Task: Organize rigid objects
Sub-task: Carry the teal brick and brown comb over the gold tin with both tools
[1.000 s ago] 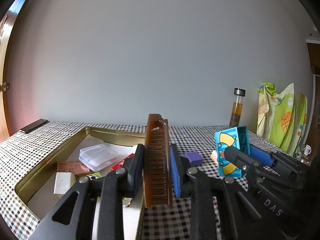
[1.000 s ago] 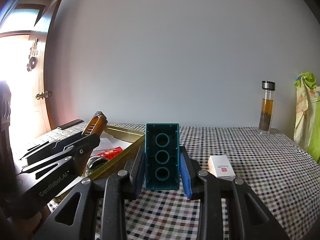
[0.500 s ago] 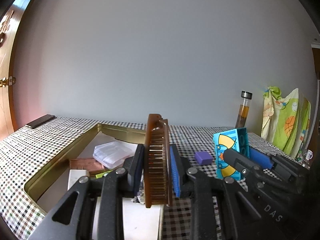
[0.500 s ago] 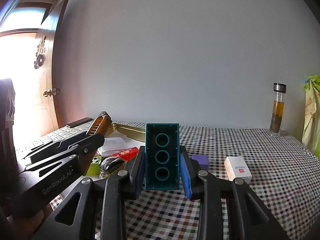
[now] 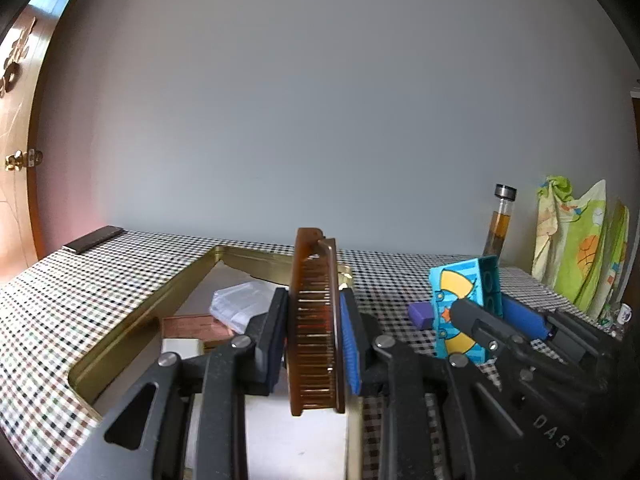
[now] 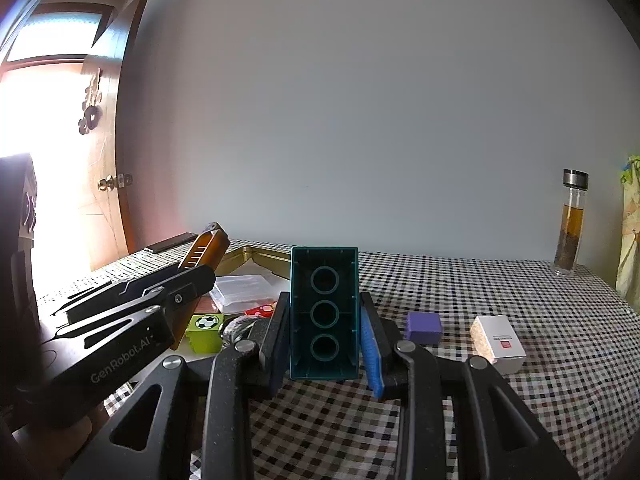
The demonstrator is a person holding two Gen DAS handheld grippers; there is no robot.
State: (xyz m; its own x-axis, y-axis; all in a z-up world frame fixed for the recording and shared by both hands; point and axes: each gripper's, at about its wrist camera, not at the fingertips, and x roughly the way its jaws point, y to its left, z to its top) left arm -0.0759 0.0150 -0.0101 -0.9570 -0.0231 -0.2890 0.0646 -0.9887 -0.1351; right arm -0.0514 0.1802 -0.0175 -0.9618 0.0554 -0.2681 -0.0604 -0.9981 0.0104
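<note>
Both grippers had slid left across the checked table toward the tray. Left wrist view: the left gripper clamped a comb upright over the tray. Right wrist view: the right gripper clamped a teal block, hollow side facing the camera, above the table beside the tray.

2 claws – 1 comb, 1 teal brick, 1 gold tray, 1 purple cube, 1 white box, 1 bottle.
</note>
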